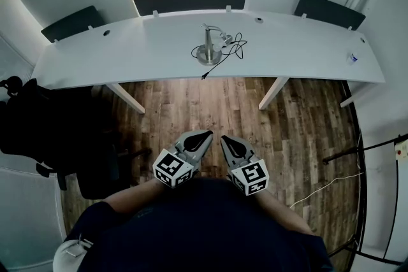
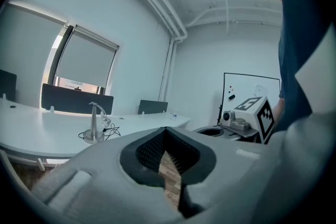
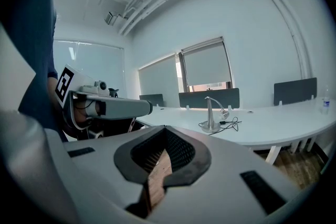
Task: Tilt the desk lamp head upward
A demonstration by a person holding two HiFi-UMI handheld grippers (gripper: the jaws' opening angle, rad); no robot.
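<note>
Midway along the desk (image 1: 127,51), near its front edge, lamp (image 1: 207,51) stands upright, head (image 1: 221,39) bent rightward. Left tongs (image 1: 206,135) and right tongs (image 1: 224,139) are closed on nothing, side by side at the body. Lamp lies straight ahead, well apart; neither clearly nearer.

**Head view.** The desk lamp (image 1: 208,48) is too small to tell how its head is angled, and its cable (image 1: 236,46) lies in a tangle whose ends cannot be traced. A small object (image 1: 352,58) at the right end of the desk (image 1: 127,54) is too small to identify. The dark chair (image 1: 29,130) is cut off by the left edge. The person's torso (image 1: 204,226) covers the hands — only the forearms show behind the marker cubes.

**Both gripper views.** Each gripper's own grey body hides the floor below the desk — only a sliver shows.
</note>
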